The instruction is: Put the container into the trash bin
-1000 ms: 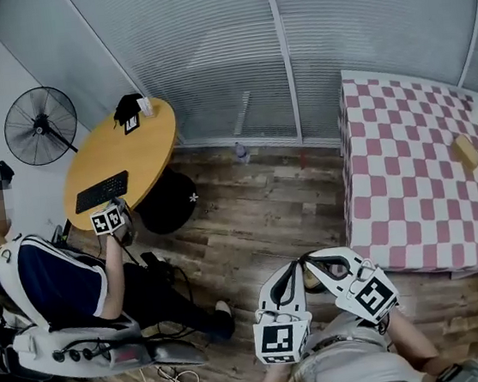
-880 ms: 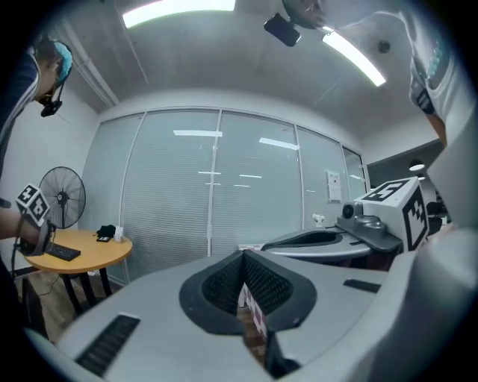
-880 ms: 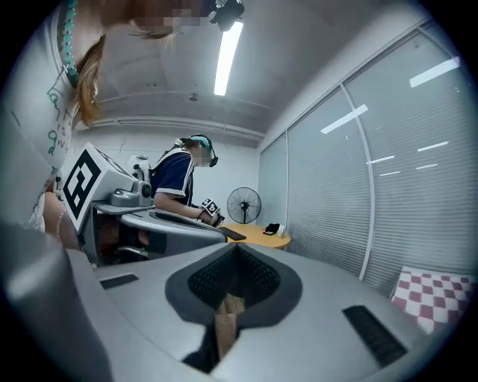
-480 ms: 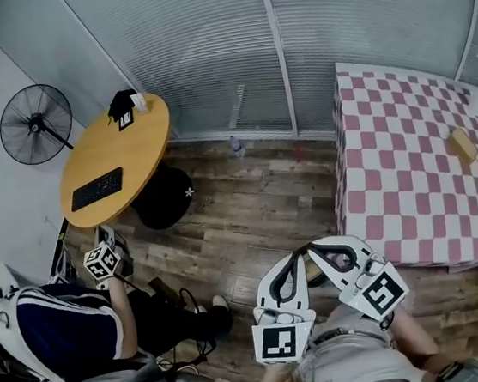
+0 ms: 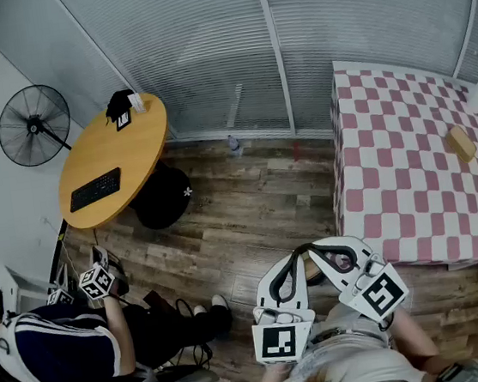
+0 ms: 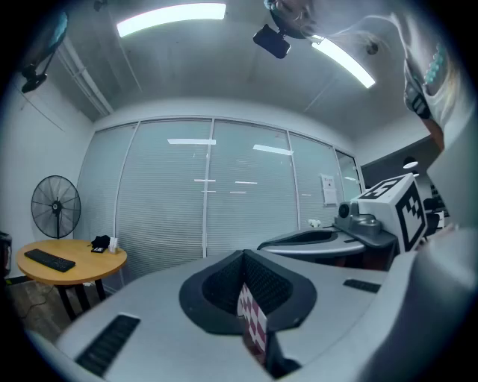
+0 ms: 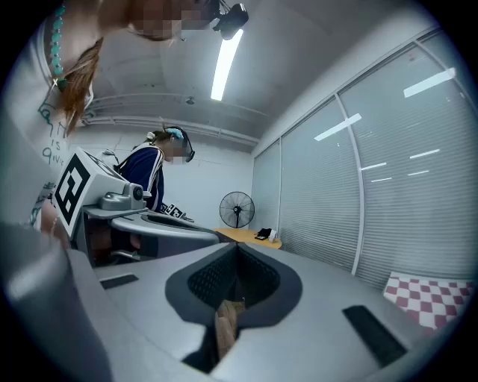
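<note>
Wood-floor office, checkered counter at right. Left gripper and right gripper both closed, empty, held by the chest. Tan block, probably the container, sits on the counter's far right, nearer the right gripper. Likely trash bin well off left.

Office-type room: glass walls with shut blinds, ceiling strip lights, wood-plank floor, round bench with keyboard, pedestal fan, checkered-cloth bench.

Bright ceiling strips, fisheye-warped dark edges
</note>
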The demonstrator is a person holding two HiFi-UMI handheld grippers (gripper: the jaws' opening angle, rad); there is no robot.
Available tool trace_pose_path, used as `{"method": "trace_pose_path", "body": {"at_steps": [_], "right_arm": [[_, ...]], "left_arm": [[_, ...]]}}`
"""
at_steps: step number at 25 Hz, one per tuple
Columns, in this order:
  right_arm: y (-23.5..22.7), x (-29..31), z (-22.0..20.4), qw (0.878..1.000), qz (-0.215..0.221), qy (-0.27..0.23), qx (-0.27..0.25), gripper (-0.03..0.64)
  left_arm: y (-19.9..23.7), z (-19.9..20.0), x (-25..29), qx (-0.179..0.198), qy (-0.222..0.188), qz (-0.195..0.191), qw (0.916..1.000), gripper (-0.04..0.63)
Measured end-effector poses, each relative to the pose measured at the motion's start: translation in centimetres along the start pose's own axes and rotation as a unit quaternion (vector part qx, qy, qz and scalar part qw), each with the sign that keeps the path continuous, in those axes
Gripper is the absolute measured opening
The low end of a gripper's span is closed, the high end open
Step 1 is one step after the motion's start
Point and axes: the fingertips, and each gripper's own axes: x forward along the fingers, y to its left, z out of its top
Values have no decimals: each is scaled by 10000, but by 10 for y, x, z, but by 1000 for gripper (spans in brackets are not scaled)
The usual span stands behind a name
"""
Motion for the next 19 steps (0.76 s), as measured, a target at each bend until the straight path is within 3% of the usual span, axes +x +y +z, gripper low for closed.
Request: {"method": "trace_pose_path", "body": {"at_steps": [19], "right_arm": [[3, 1, -4, 9998, 106, 137, -77, -8]], "left_arm": [[-1, -5, 0, 36, 91, 15, 10000, 6]]}}
